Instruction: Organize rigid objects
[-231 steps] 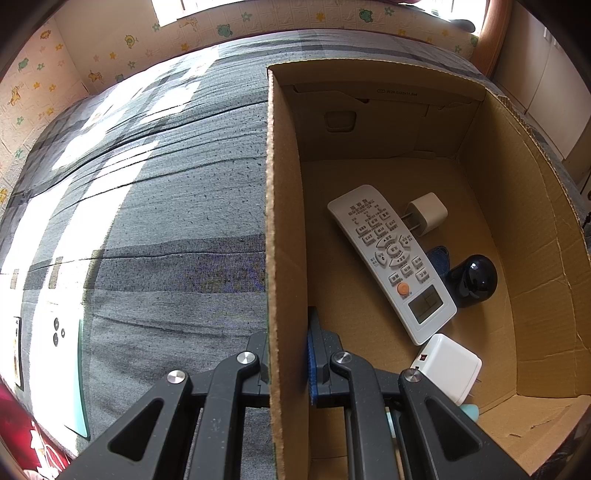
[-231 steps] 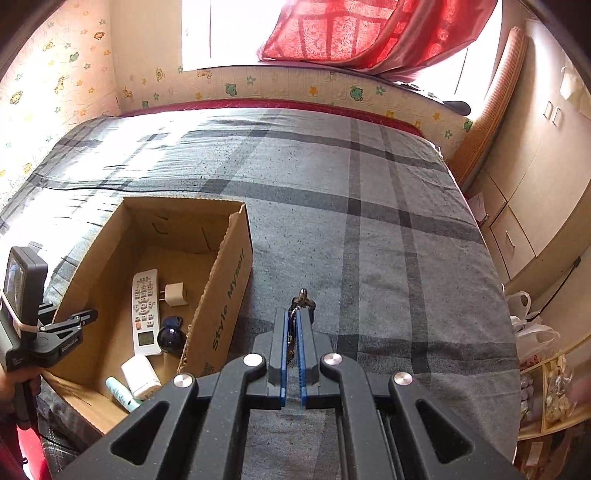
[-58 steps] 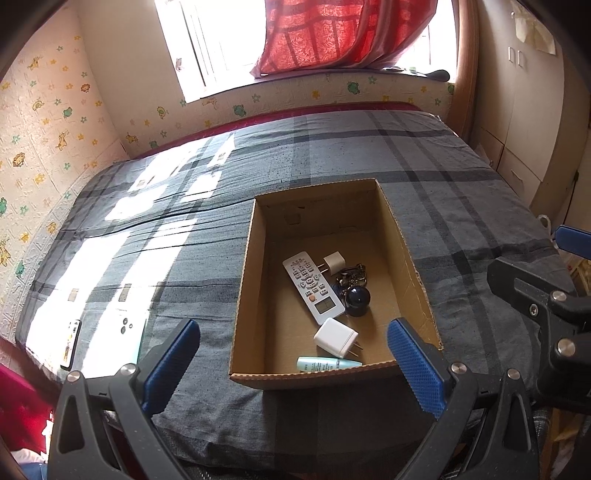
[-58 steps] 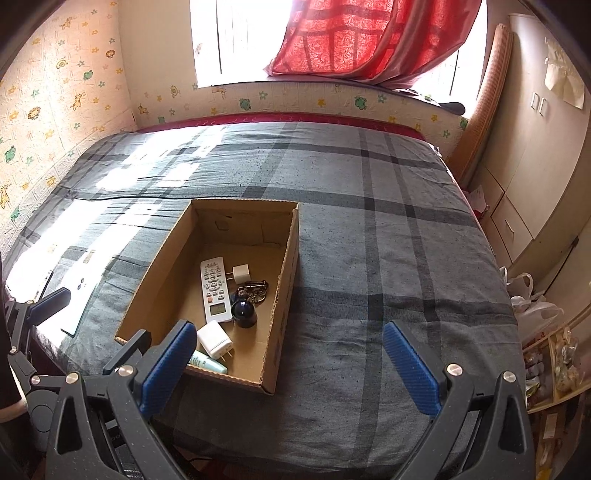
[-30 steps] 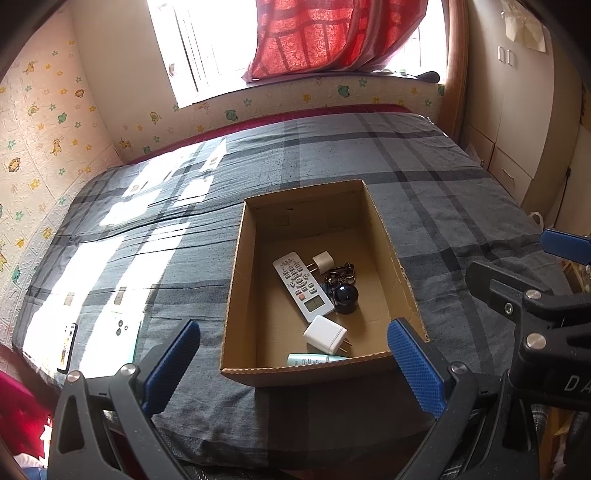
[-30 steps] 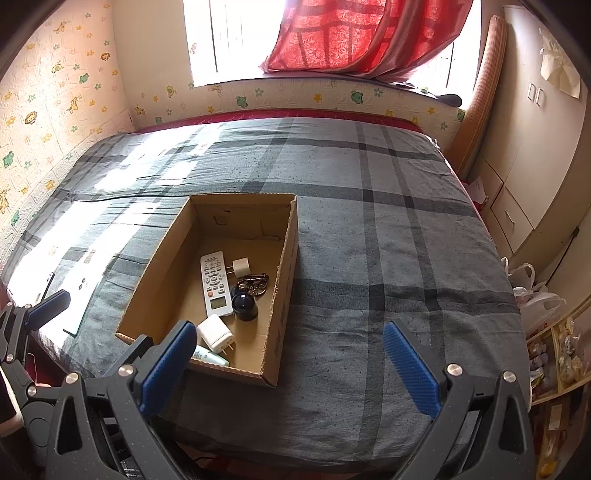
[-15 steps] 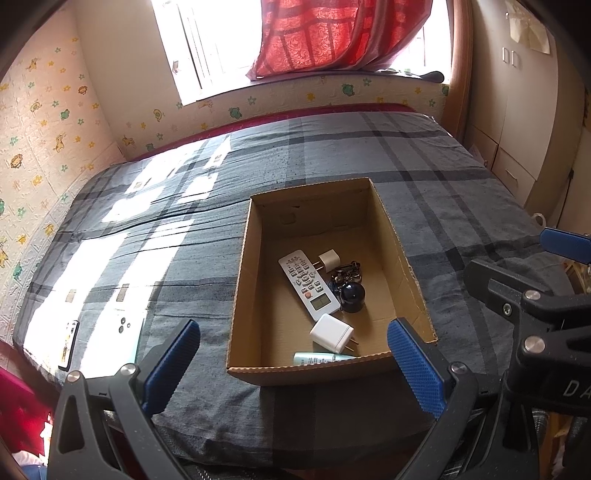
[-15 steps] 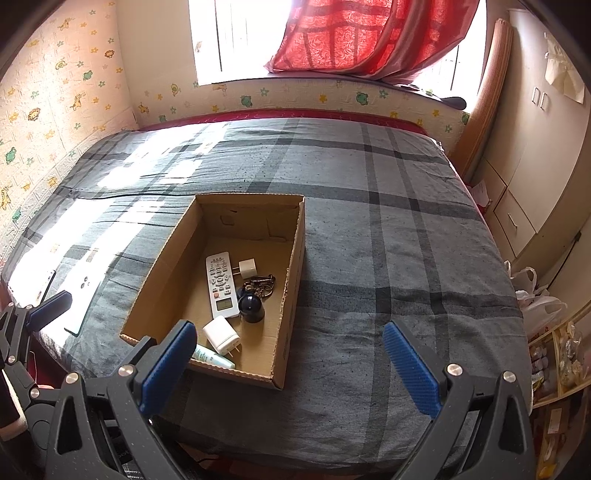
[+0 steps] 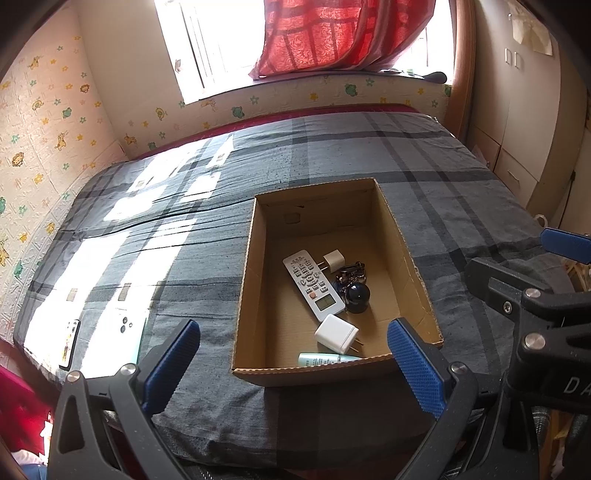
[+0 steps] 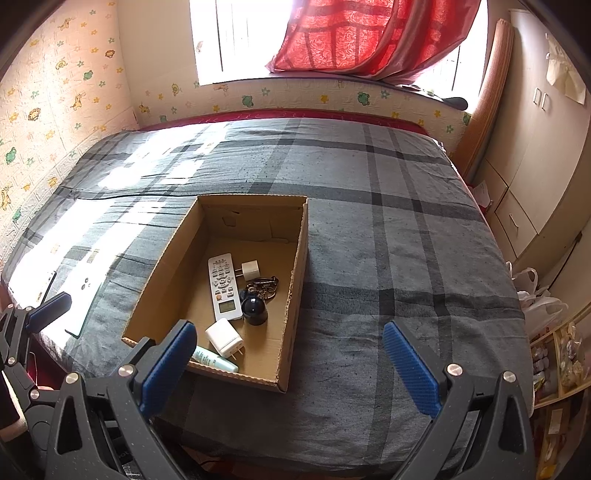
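An open cardboard box (image 9: 406,258) (image 10: 299,266) sits on the grey plaid bed. Inside lie a white remote (image 9: 313,285) (image 10: 223,286), a small white plug (image 9: 333,260) (image 10: 250,270), a bunch of keys (image 9: 349,269) (image 10: 264,286), a dark round object (image 9: 357,294) (image 10: 254,308), a larger white charger (image 9: 336,333) (image 10: 222,338) and a pale green tube (image 9: 325,358) (image 10: 214,359). My left gripper (image 9: 295,365) is open and empty, held back from the box's near wall. My right gripper (image 10: 288,373) is open and empty, above the bed's near edge.
A white phone (image 9: 125,332) (image 10: 83,295) and a dark phone (image 9: 69,343) lie on the bed left of the box. Wardrobe doors (image 10: 535,155) stand to the right. A window with a red curtain (image 9: 332,33) is behind the bed.
Both grippers, earlier shut, one on the box wall and one on the keys, are open and pulled back. The keys lie in the box. In the last second the views barely shift.
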A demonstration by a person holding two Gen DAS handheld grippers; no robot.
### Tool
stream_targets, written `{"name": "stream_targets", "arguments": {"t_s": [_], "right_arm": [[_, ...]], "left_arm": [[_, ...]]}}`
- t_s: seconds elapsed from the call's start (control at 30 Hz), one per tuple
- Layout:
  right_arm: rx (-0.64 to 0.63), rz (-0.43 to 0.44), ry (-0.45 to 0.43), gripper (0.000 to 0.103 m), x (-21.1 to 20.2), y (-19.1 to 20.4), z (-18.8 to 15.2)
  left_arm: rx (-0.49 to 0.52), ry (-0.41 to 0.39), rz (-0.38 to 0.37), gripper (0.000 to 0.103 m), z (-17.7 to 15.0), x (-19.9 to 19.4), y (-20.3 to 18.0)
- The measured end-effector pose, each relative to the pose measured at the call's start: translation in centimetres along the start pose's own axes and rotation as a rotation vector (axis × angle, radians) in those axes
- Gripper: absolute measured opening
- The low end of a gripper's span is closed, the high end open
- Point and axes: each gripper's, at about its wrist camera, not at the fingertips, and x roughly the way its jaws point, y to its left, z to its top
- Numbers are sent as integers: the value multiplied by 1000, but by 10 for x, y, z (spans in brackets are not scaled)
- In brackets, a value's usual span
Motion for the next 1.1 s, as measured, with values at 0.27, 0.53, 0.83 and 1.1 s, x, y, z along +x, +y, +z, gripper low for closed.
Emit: {"name": "stream_targets", "arguments": {"t_s": [0.27,0.53,0.83,1.1], "right_arm": [[-3,3,6,103,4,1,2],[-2,4,11,103,5,0,2],[-6,4,13,103,8,2,3],[1,7,7,103,11,0,5]], "left_arm": [[6,5,1,103,1,1,-1],[11,6,1,103,2,2,-1],[15,10,-1,103,4,5,-2],[27,4,6,103,4,10,-3]]}}
